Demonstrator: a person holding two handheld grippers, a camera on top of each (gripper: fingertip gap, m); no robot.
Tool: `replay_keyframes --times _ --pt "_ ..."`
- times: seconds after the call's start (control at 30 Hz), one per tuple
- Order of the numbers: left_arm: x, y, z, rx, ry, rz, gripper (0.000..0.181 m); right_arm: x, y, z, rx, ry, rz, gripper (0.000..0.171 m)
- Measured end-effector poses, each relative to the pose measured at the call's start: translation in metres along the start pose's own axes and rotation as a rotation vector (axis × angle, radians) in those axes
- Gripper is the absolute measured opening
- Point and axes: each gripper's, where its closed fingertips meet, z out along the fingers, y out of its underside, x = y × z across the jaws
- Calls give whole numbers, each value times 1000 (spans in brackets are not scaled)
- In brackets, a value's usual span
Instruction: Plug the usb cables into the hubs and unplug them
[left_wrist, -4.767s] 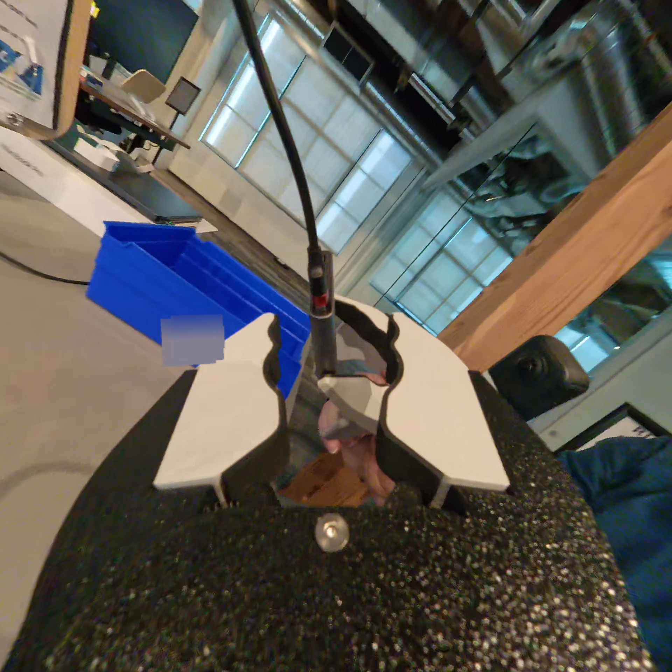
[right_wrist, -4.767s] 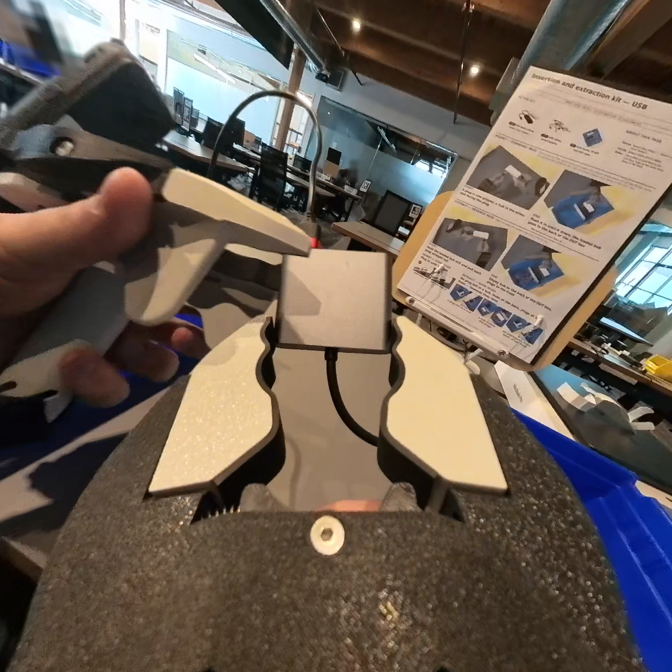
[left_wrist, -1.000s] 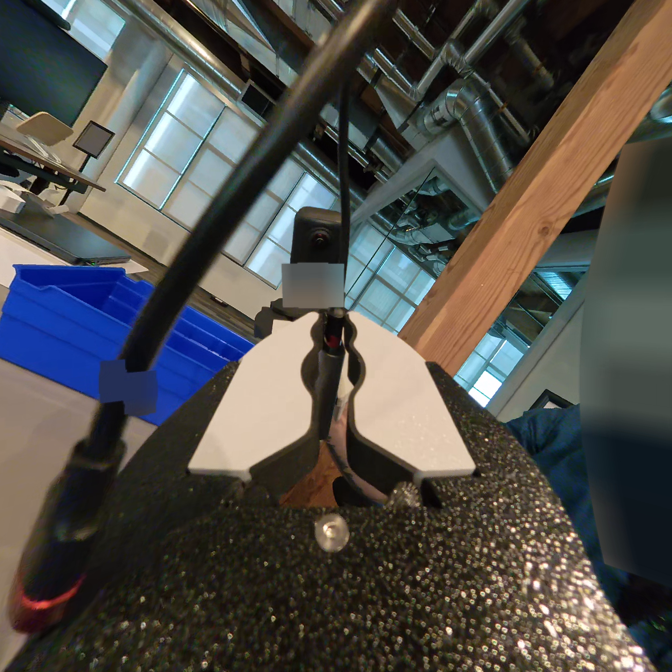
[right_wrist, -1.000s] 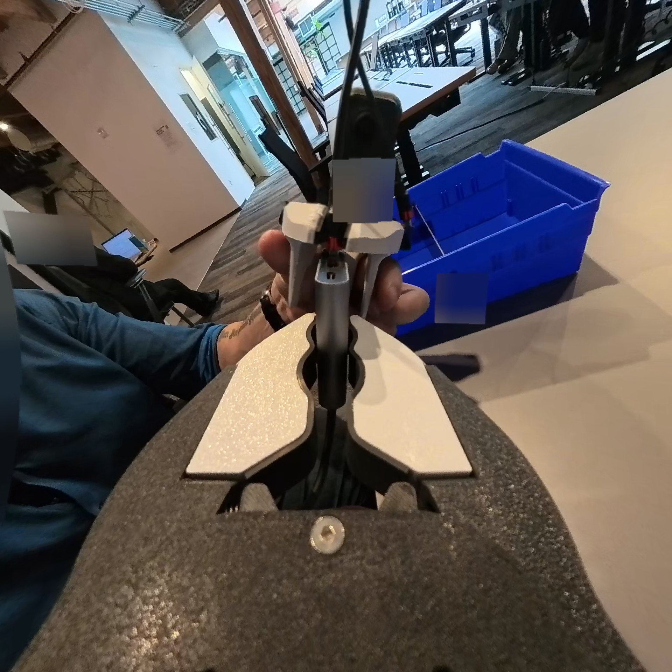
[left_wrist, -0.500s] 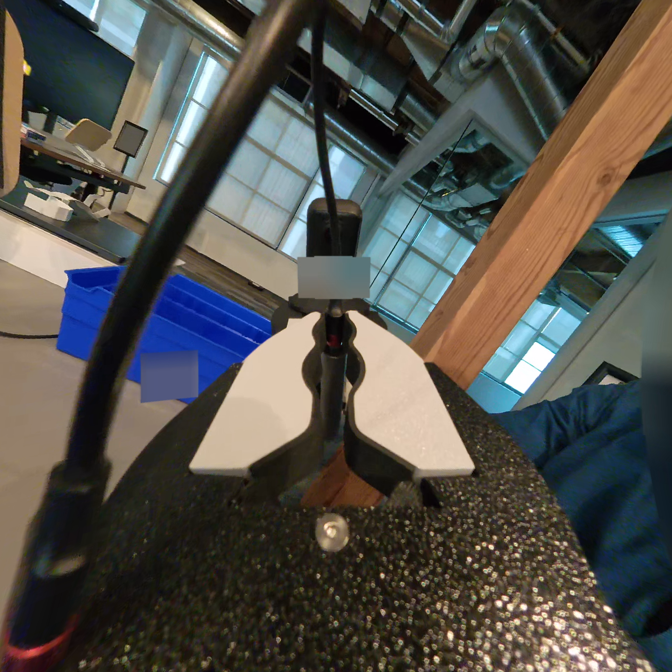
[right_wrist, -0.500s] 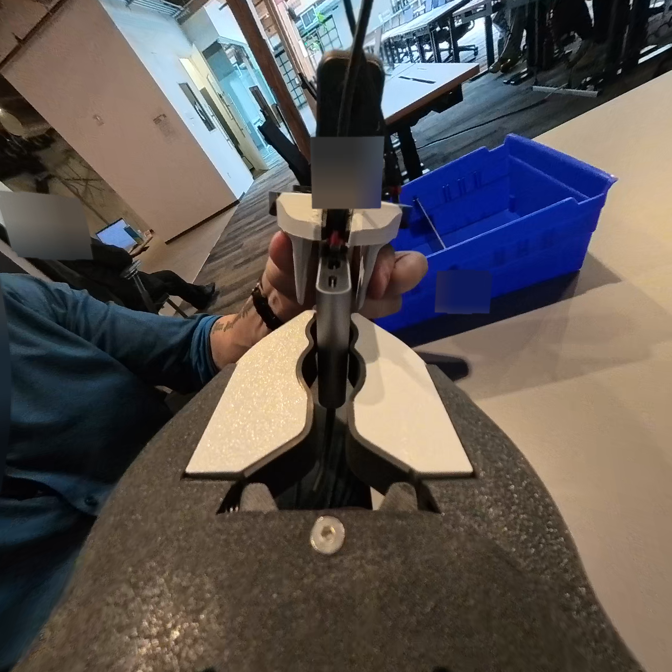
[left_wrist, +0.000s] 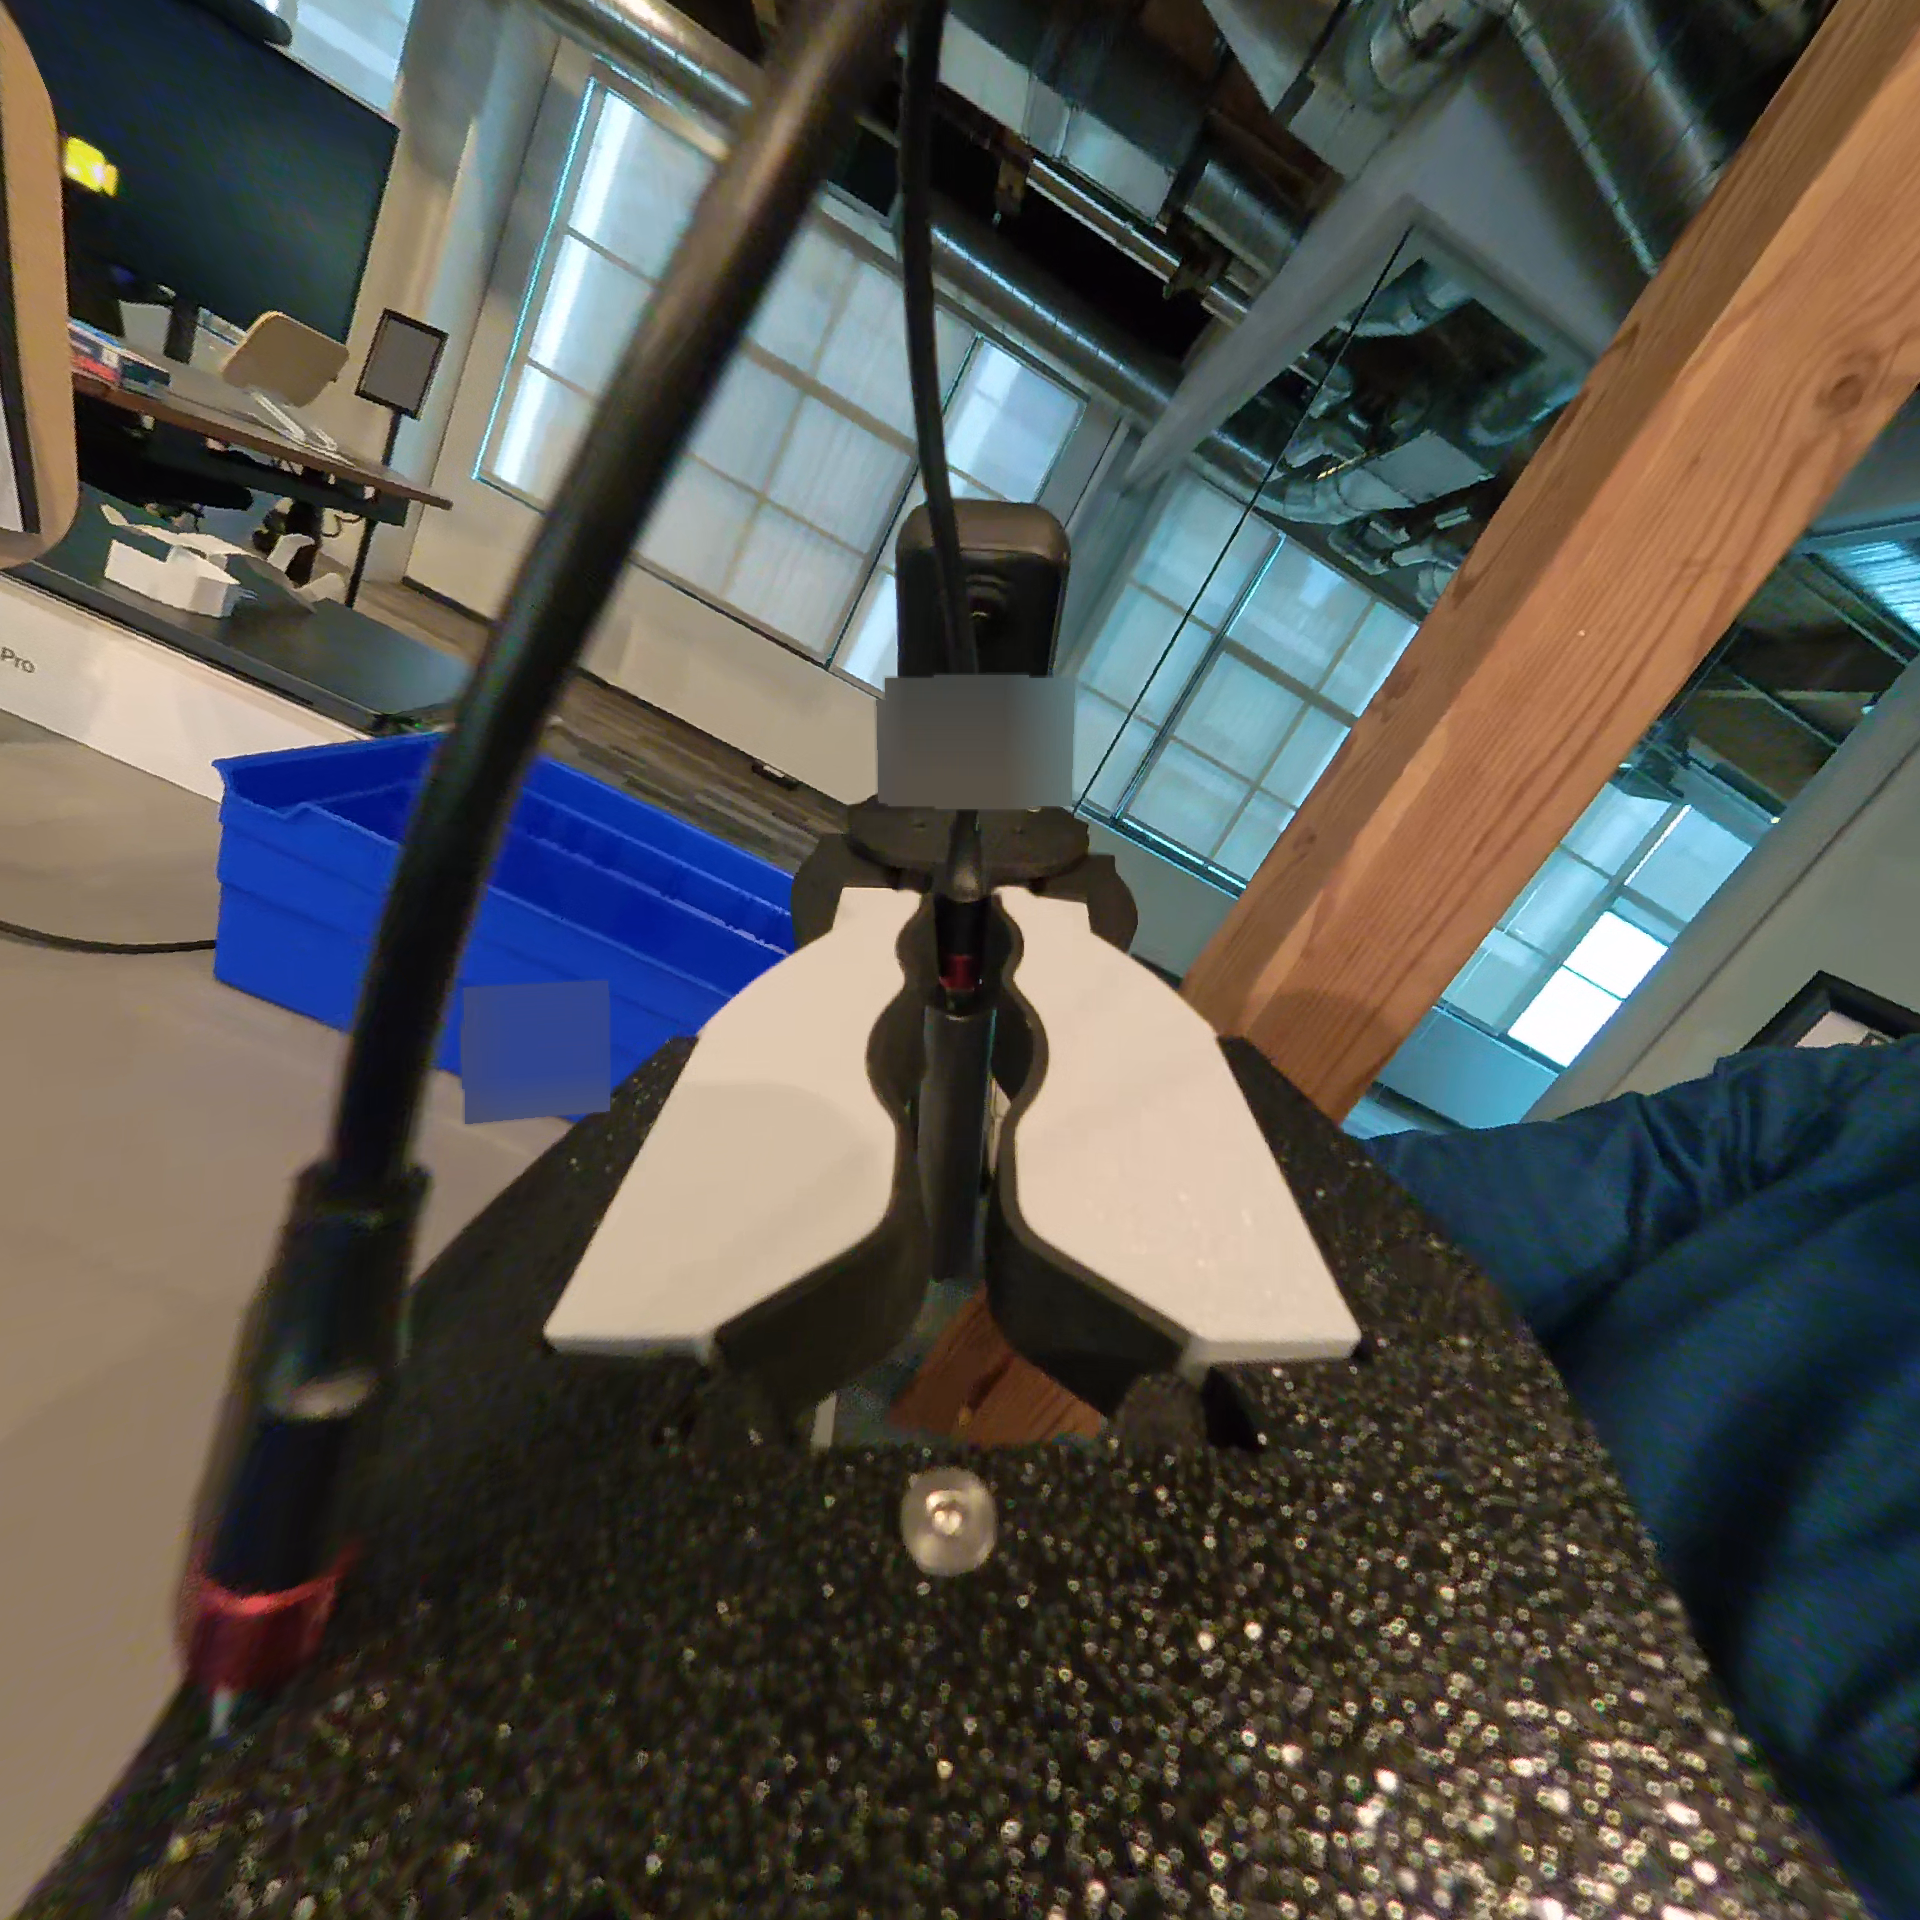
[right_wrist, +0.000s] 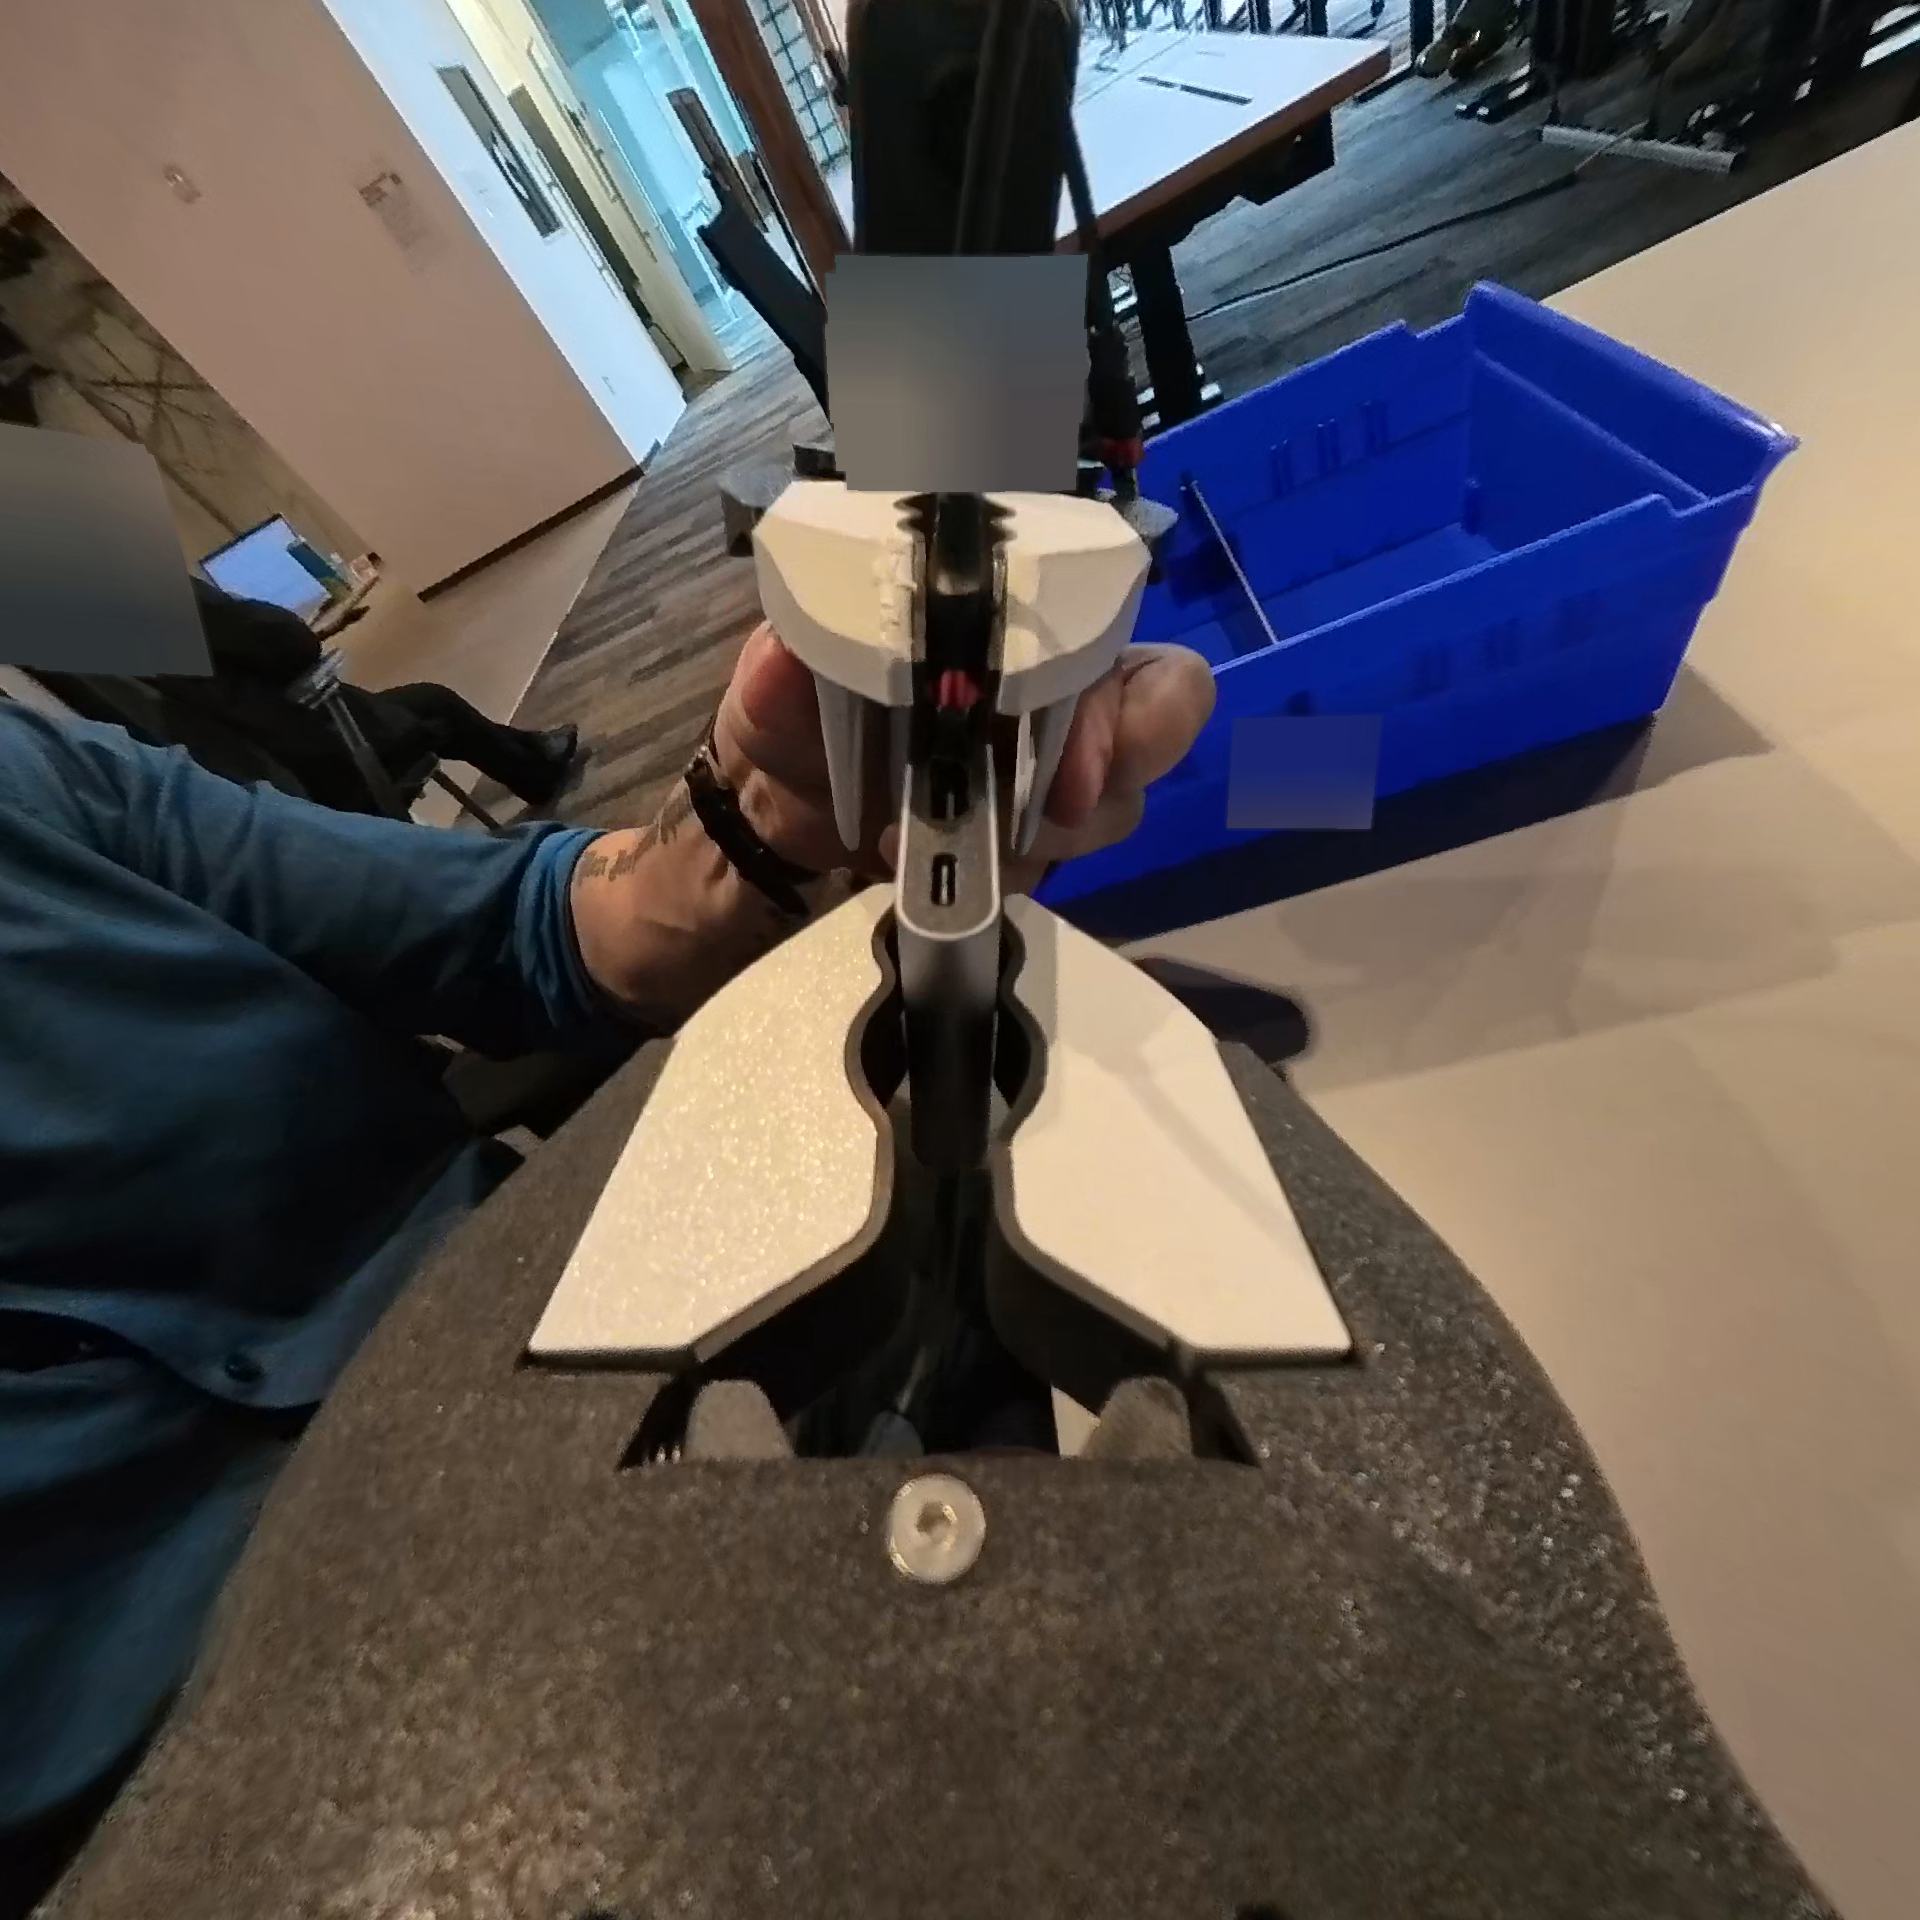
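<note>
In the right wrist view my right gripper (right_wrist: 945, 920) is shut on a slim grey USB hub (right_wrist: 945, 997), held edge-on with its port end pointing away. My left gripper (right_wrist: 951, 623) faces it head-on, held by a person's hand (right_wrist: 1132, 727). It is shut on a black USB plug with a red ring (right_wrist: 951, 691), whose tip meets the hub's end; the depth cannot be told. In the left wrist view my left gripper (left_wrist: 958, 925) clamps the same black plug (left_wrist: 958, 1049), and the right gripper's black camera (left_wrist: 982, 592) stands just beyond it.
A blue plastic bin (right_wrist: 1455, 582) sits on the beige table (right_wrist: 1558, 1143); it also shows in the left wrist view (left_wrist: 312, 862). A thick black cable (left_wrist: 499, 727) with a red-ringed end loops close past the left camera. A blue sleeve (right_wrist: 260, 987) is at left, a wooden beam (left_wrist: 1558, 520) behind. About 5 centimeters separates my left fingertips from my right.
The two grippers have come closer together, tip to tip. The plug now touches the hub's end. Both stay shut on what they hold.
</note>
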Motion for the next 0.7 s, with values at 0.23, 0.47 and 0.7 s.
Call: replay_keyframes --times 0.23,0.47,0.7 --pt "4 2 0 -37 0 35 7 -2 2 1 -33 7 -22 14" --pt "6 15 -3 -161 11 76 7 -5 15 1 -149 6 -38 15" --pt "7 25 -5 -264 -23 129 7 -4 25 3 -259 25 -58 15"
